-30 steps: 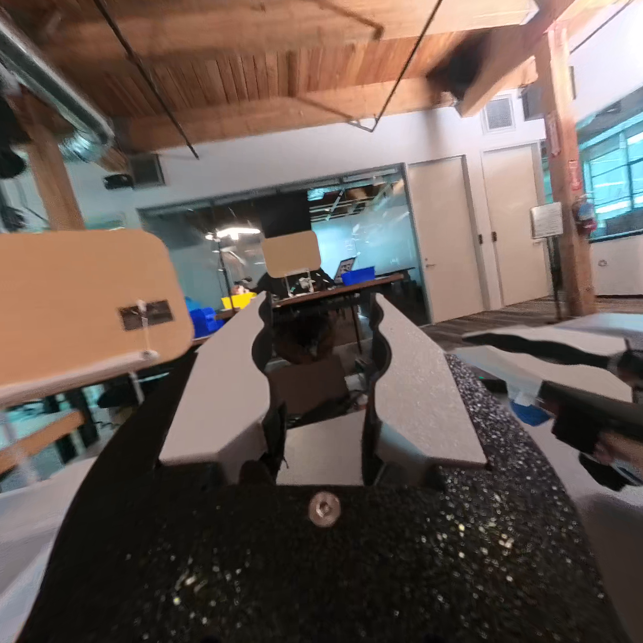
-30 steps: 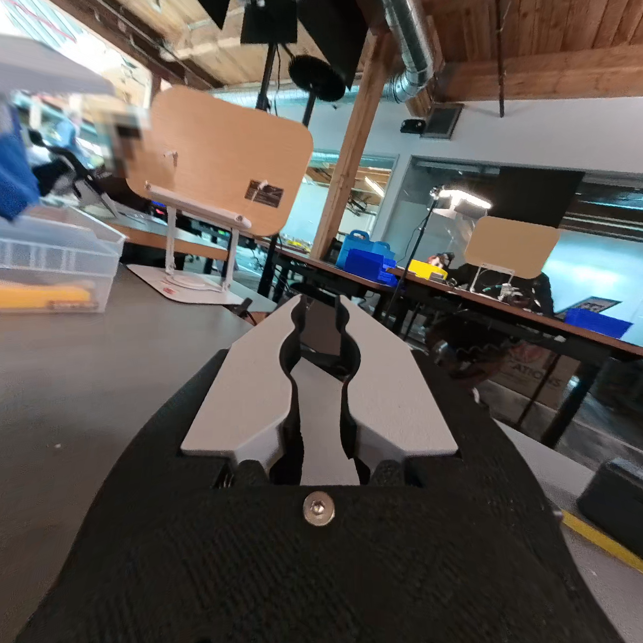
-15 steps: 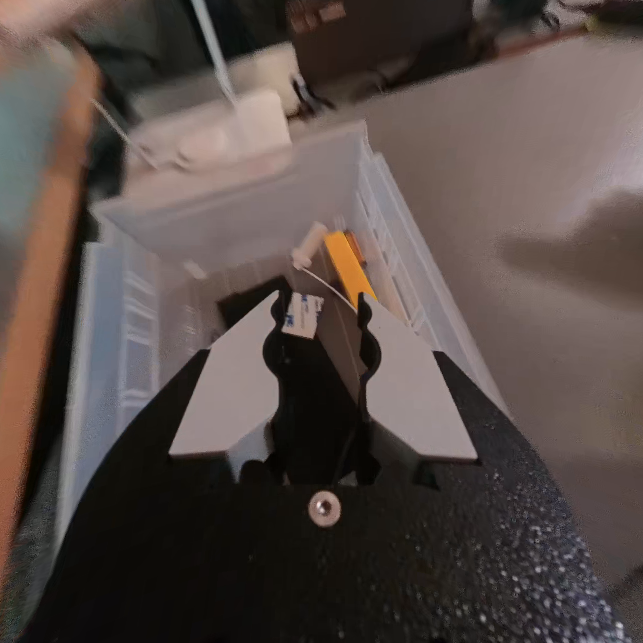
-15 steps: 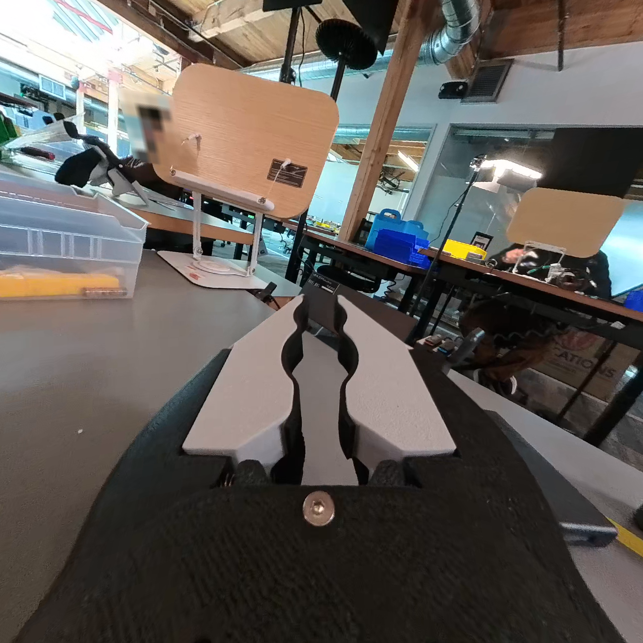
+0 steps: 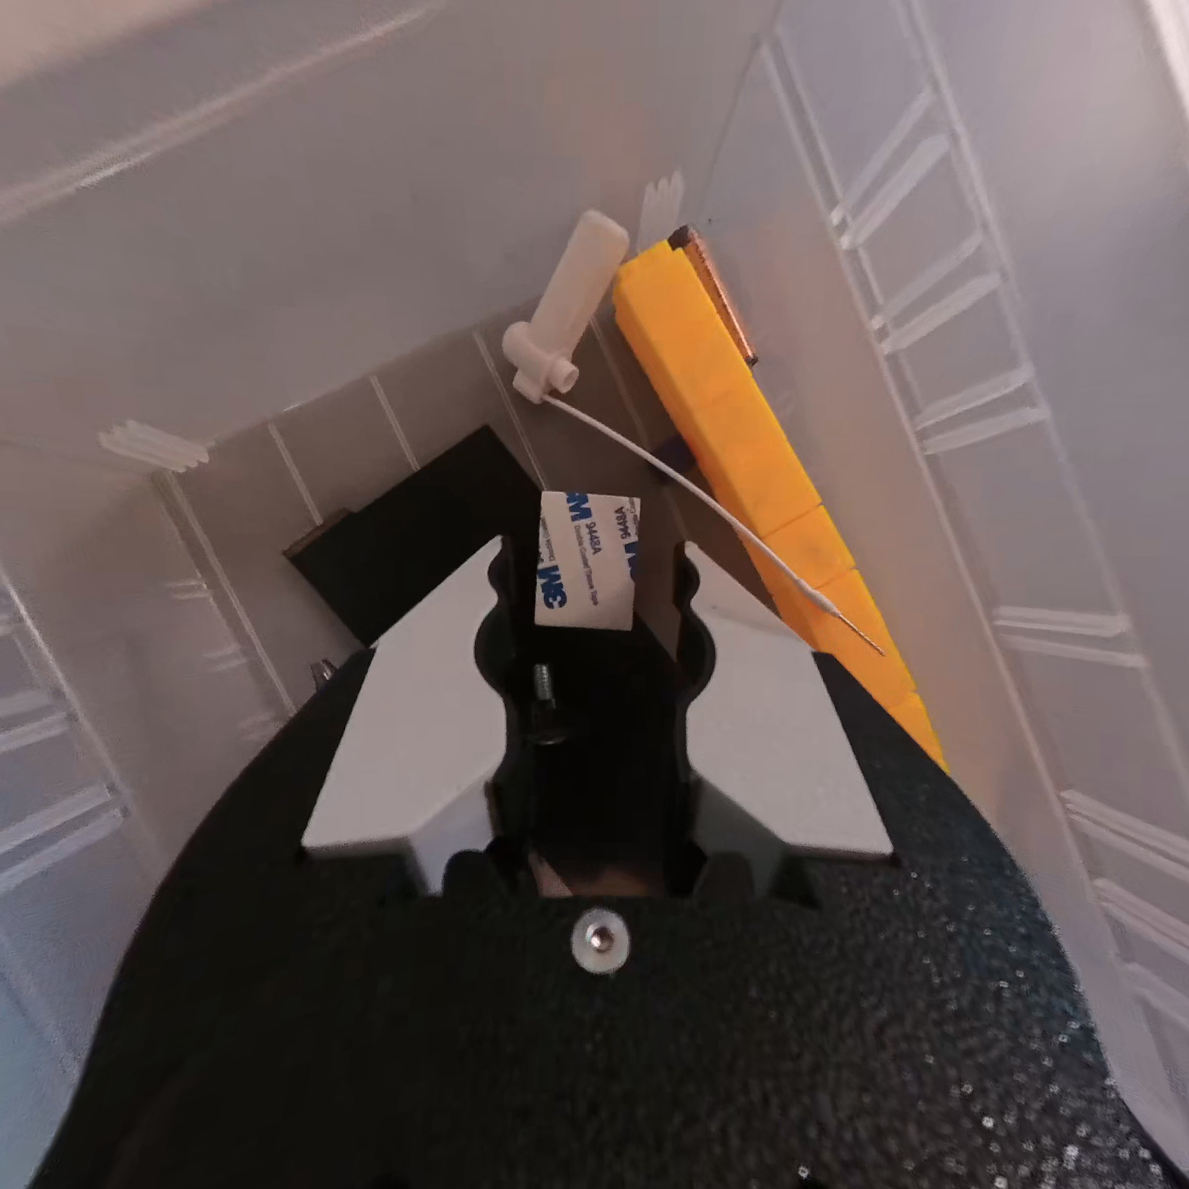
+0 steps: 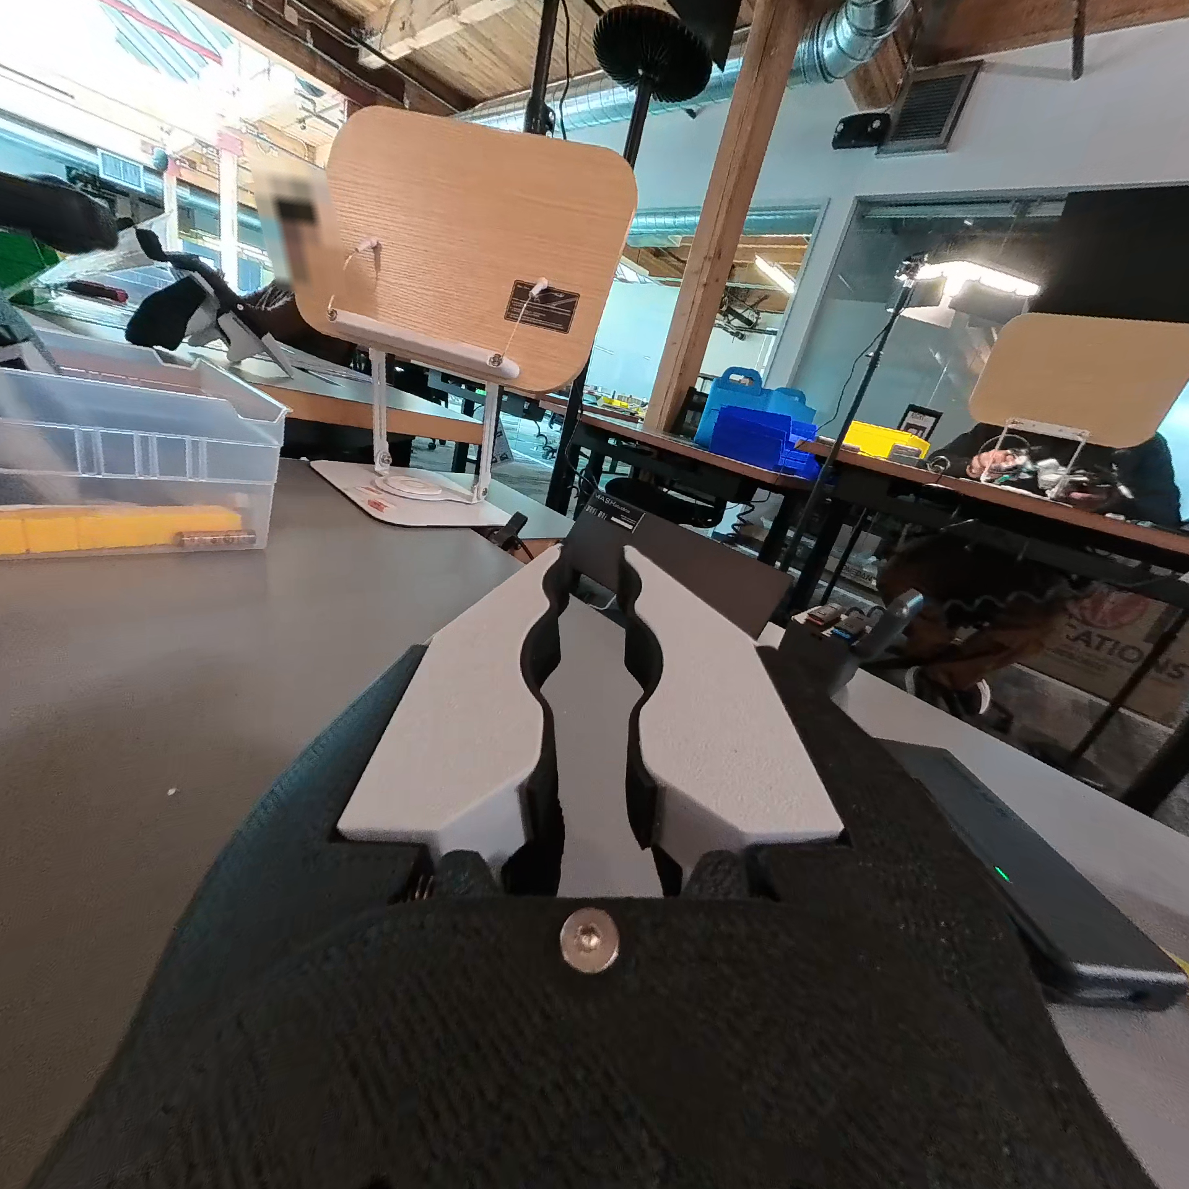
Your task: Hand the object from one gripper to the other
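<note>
Left wrist view: spread jaws flank a black flat piece (image 5: 418, 515) bearing a white printed sticker (image 5: 589, 566); right jaws spread, empty.

I'm working in a shared workshop or lab space. Long work tables (image 6: 965, 489) run across the room, with blue bins (image 6: 759, 424) and a yellow bin (image 6: 888, 441) on them. I see a wooden post (image 6: 714, 212), plank ceiling (image 6: 502, 45), a bare metal duct (image 6: 836, 32), glass-walled rooms (image 6: 901, 322), a light stand (image 6: 862, 412) and a clear parts bin (image 6: 129, 450) on my grey table (image 6: 193, 675).
</note>
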Motion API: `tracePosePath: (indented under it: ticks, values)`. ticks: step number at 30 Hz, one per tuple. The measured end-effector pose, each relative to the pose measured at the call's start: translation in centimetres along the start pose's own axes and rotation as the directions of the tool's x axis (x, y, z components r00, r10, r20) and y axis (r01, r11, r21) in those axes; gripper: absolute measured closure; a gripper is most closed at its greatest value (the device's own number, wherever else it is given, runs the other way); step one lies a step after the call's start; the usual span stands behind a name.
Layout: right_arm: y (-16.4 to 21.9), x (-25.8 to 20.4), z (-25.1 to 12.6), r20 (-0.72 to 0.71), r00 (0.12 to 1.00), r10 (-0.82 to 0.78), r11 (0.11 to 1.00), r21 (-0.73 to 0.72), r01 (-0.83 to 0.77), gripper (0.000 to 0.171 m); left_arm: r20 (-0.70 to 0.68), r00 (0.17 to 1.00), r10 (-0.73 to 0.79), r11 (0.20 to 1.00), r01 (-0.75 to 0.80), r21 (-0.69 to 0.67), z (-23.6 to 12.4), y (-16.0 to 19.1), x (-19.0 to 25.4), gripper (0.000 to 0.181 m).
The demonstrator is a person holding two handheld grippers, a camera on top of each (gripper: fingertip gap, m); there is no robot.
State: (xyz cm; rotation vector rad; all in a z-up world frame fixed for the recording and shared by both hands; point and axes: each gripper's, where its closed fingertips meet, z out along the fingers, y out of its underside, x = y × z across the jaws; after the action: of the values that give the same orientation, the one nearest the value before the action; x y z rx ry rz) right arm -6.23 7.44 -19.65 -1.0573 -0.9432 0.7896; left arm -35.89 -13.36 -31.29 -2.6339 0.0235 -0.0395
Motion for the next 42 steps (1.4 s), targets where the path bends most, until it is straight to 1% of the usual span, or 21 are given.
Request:
tracePosePath:
  ticks: [4,6,8,10,12,14,16,18,20,22,23,25,26,29,30,32,35,37,40,41,42]
  values:
    - [0.0,0.0,0.0,0.000,1.000,0.007,1.000,0.000,-0.007,0.159,0.058,0.996,0.075,0.996,-0.071,-0.062,-0.1,0.5,-0.4,0.152]
    - [0.0,0.0,0.0,0.001,1.000,0.007,1.000,0.000,-0.007,0.159,0.069,0.992,0.107,0.992,-0.102,-0.078,-0.2,0.7,-0.2,0.153]
    - [-0.1,0.0,0.0,0.000,1.000,0.002,1.000,0.004,-0.002,0.159,0.157,0.975,0.154,0.988,-0.147,-0.056,-1.1,0.4,-0.9,0.153]
    - [-0.2,0.0,-0.1,-0.002,1.000,-0.003,1.000,0.009,0.003,0.159,0.241,0.957,0.162,0.982,-0.179,0.052,-3.2,-1.3,-0.8,0.153]
    - [-0.2,-0.1,-0.1,0.000,1.000,-0.004,1.000,0.013,0.004,0.159,0.297,0.946,0.132,0.952,-0.204,0.228,-6.4,-4.4,0.6,0.153]
    - [-0.3,-0.1,-0.1,-0.002,1.000,-0.007,1.000,0.015,0.007,0.159,0.323,0.939,0.113,0.879,-0.246,0.408,-10.2,-7.9,3.6,0.153]
    - [-0.4,0.0,-0.2,-0.006,1.000,-0.014,1.000,0.021,0.014,0.159,0.328,0.937,0.123,0.772,-0.298,0.562,-13.4,-11.4,7.9,0.154]
    - [-0.6,0.2,-0.4,-0.018,0.999,-0.028,0.999,0.028,0.028,0.159,0.330,0.933,0.147,0.643,-0.343,0.685,-15.5,-14.5,13.0,0.154]
    - [-0.8,0.6,-0.8,-0.041,0.998,-0.045,0.998,0.037,0.046,0.159,0.297,0.943,0.151,0.495,-0.332,0.803,-16.2,-17.2,18.3,0.154]
    - [-1.0,1.4,-1.5,-0.076,0.995,-0.063,0.997,0.037,0.065,0.159,0.234,0.965,0.121,0.358,-0.263,0.896,-14.9,-19.0,22.5,0.154]
    - [-1.1,1.9,-2.0,-0.099,0.993,-0.066,0.997,0.035,0.070,0.159,0.223,0.971,0.081,0.312,-0.237,0.920,-13.6,-19.5,23.5,0.154]
    - [-1.5,2.9,-3.3,-0.143,0.988,-0.054,0.997,0.044,0.061,0.159,0.183,0.983,0.003,0.246,-0.178,0.953,-10.6,-20.1,24.6,0.153]
    - [-1.7,3.3,-4.0,-0.158,0.986,-0.050,0.997,0.051,0.059,0.159,0.146,0.989,-0.012,0.223,-0.140,0.965,-8.9,-20.4,25.1,0.153]
    - [-1.5,3.5,-5.8,-0.156,0.985,-0.071,0.997,0.021,0.076,0.159,-0.053,0.999,0.011,0.169,0.050,0.984,-5.3,-20.9,26.5,0.154]
    - [-1.6,3.5,-6.4,-0.147,0.985,-0.086,0.996,0.018,0.090,0.159,-0.120,0.992,0.032,0.158,0.114,0.981,-4.6,-21.1,26.9,0.154]
    - [-1.8,3.4,-7.3,-0.132,0.985,-0.110,0.993,0.025,0.114,0.159,-0.234,0.964,0.128,0.182,0.209,0.961,-4.3,-21.5,27.9,0.154]
    - [-2.0,3.3,-7.3,-0.096,0.992,-0.086,0.995,0.051,0.091,0.153,-0.297,0.918,0.264,0.251,0.232,0.940,-3.6,-20.9,29.0,0.154]
    - [-1.9,2.3,-6.4,-0.030,0.996,-0.086,0.995,0.051,0.087,0.147,-0.376,0.877,0.300,0.252,0.308,0.918,-4.0,-20.6,28.9,0.154]
    - [-1.9,0.1,-5.5,0.067,0.989,-0.134,0.990,0.053,0.131,0.140,-0.511,0.777,0.367,0.267,0.439,0.858,-4.6,-20.4,28.9,0.153]
    - [-2.1,-0.8,-5.5,0.093,0.981,-0.172,0.984,0.065,0.166,0.137,-0.572,0.720,0.393,0.288,0.494,0.820,-4.7,-20.3,29.1,0.153]
    - [-2.4,-1.6,-5.5,0.109,0.970,-0.220,0.974,0.080,0.212,0.135,-0.645,0.643,0.414,0.325,0.557,0.764,-4.8,-20.2,29.4,0.153]
